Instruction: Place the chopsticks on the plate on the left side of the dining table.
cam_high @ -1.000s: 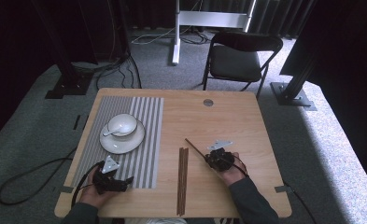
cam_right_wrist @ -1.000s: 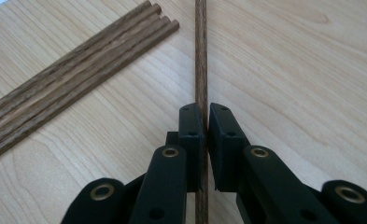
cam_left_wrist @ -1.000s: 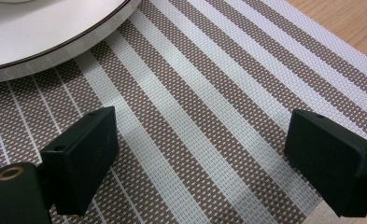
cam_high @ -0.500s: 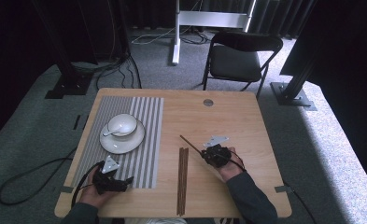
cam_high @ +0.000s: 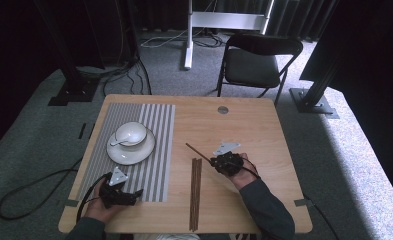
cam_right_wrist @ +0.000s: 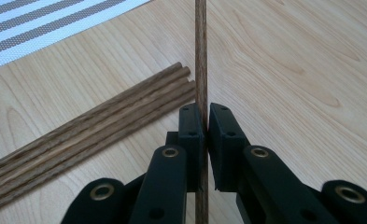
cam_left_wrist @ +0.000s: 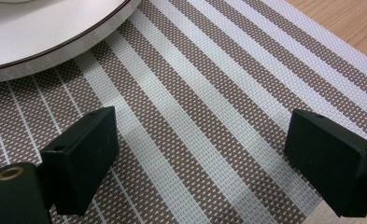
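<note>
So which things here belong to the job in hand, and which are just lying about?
In the job:
- single chopstick, clamped in the right gripper
- chopstick bundle on the table
- striped placemat, under the open left gripper
- plate, bowl with spoon

Lying about:
- folding chair
- floor cables
- white stand

Bare desk (cam_high: 254, 130) lies open right and far of the chopstick bundle (cam_high: 196, 192), while the plate (cam_high: 130, 150) with its bowl (cam_high: 130, 133) blocks the striped placemat's (cam_high: 154, 150) far-left part.
</note>
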The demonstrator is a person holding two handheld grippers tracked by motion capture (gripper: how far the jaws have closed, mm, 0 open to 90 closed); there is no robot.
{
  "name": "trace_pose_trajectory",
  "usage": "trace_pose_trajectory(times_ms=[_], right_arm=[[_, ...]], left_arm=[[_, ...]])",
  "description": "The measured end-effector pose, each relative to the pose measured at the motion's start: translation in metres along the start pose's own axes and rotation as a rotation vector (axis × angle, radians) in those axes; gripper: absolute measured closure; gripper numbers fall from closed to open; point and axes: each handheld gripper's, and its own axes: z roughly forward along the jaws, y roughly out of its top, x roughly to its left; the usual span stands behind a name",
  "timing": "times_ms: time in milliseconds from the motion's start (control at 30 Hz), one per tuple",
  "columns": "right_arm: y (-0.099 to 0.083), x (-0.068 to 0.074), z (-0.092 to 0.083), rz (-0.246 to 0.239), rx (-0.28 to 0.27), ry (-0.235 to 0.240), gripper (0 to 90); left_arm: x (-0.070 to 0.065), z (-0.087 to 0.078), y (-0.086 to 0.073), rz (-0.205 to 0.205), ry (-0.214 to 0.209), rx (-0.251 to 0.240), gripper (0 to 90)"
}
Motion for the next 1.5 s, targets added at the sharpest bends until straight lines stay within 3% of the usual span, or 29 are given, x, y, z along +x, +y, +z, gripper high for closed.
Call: trace_pose_trajectory(times_ms=[833,1500], right_arm=[[0.033,0.009,0.013,-0.139,-0.037,0.093,84.0],[0.048,0.017,0.024,-0.183,-0.057,0.131,84.1]], left_arm=[[0.0,0.0,0.0,0.0,0.0,0.0,10.3],[0.0,0.0,0.0,0.0,0.0,0.0,10.2]])
